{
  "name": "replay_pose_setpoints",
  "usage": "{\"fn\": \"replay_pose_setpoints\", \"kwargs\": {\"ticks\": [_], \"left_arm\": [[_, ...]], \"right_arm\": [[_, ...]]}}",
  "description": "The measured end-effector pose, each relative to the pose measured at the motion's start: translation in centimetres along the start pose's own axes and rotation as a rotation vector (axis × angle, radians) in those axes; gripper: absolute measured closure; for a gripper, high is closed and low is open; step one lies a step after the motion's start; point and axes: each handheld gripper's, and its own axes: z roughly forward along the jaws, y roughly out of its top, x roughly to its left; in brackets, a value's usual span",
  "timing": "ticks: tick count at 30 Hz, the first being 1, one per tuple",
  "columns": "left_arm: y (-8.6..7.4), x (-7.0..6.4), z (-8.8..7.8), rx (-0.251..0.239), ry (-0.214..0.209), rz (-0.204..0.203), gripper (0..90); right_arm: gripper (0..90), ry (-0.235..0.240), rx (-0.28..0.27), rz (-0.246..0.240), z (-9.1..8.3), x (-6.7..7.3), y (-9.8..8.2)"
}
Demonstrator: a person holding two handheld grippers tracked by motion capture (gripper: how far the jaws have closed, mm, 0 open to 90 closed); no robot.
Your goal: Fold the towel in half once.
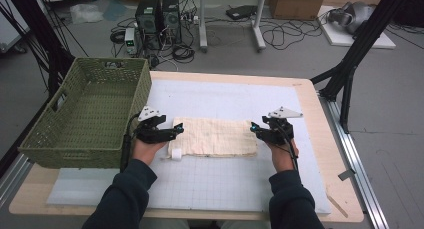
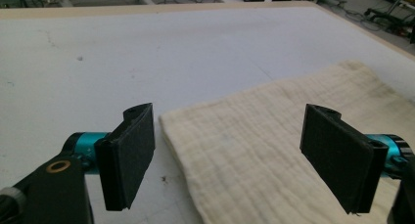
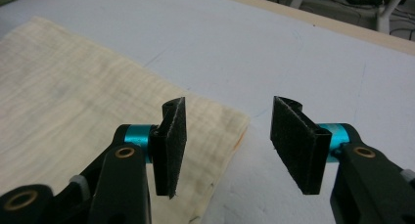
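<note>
Where it lies folded, crinkled cream cloth [image 1: 216, 136] forms a rectangle.

dark teal long sleeves, black left tool [image 1: 176, 131] and right tool [image 1: 253, 128], teal barrels, brass rivets, grey triangular plates, black cables

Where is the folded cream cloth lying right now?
The cream cloth lies flat mid-mat in the high view, between the left gripper and right gripper, right of the green basket.

Your wooden table [image 1: 320, 139] carries white gridded mat [image 1: 225, 179]; on mat, folded cream cloth [image 1: 215, 136] at centre, green woven basket [image 1: 85, 114] left of cloth
</note>
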Motion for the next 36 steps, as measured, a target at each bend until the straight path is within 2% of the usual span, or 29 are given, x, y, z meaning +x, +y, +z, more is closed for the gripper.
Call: {"fn": "replay_pose_setpoints", "kwargs": {"ticks": [2, 5, 7, 12, 15, 19, 22, 26, 28, 33, 36], "left_arm": [[-0.1, -0.2, -0.4, -0.002, -0.010, 0.008, 21.8], [-0.2, -0.4, -1.2, -0.007, -0.025, 0.016, 22.1], [-0.4, -0.7, -1.8, -0.010, -0.049, 0.029, 23.8], [-1.5, -1.1, -2.4, 0.008, -0.071, 0.035, 24.7], [-2.1, -1.3, -2.5, 0.016, -0.074, 0.038, 25.5], [-2.8, -1.6, -2.6, 0.023, -0.079, 0.039, 28.6], [-2.9, -1.8, -2.7, 0.034, -0.078, 0.051, 31.1], [-3.4, -1.8, -3.1, 0.028, -0.079, 0.049, 34.0], [-3.7, -1.8, -3.2, 0.039, -0.080, 0.053, 34.9], [-3.8, -1.6, -3.3, 0.040, -0.074, 0.041, 38.6], [-3.8, -1.5, -3.3, 0.042, -0.066, 0.041, 39.8]], "right_arm": [[48.0, 0.020, -0.019, 0.000, -0.8, 0.2, -0.3], [50.2, 0.040, -0.005, -0.004, -1.6, 0.6, -0.7], [50.9, 0.056, -0.015, -0.006, -2.4, 0.8, -1.1], [53.3, 0.073, -0.021, -0.015, -3.6, 1.4, -2.5], [54.1, 0.070, -0.013, -0.011, -4.0, 1.3, -3.4], [57.6, 0.081, 0.005, 0.009, -4.1, 1.0, -4.3], [61.6, 0.094, 0.020, 0.002, -4.1, 1.1, -4.7], [62.5, 0.104, 0.064, -0.036, -3.7, 1.5, -5.4], [62.2, 0.111, 0.070, -0.035, -3.6, 1.6, -5.6], [58.8, 0.169, 0.051, -0.047, -3.2, 2.2, -5.4], [60.6, 0.161, 0.072, -0.061, -2.7, 2.6, -5.3]]}}
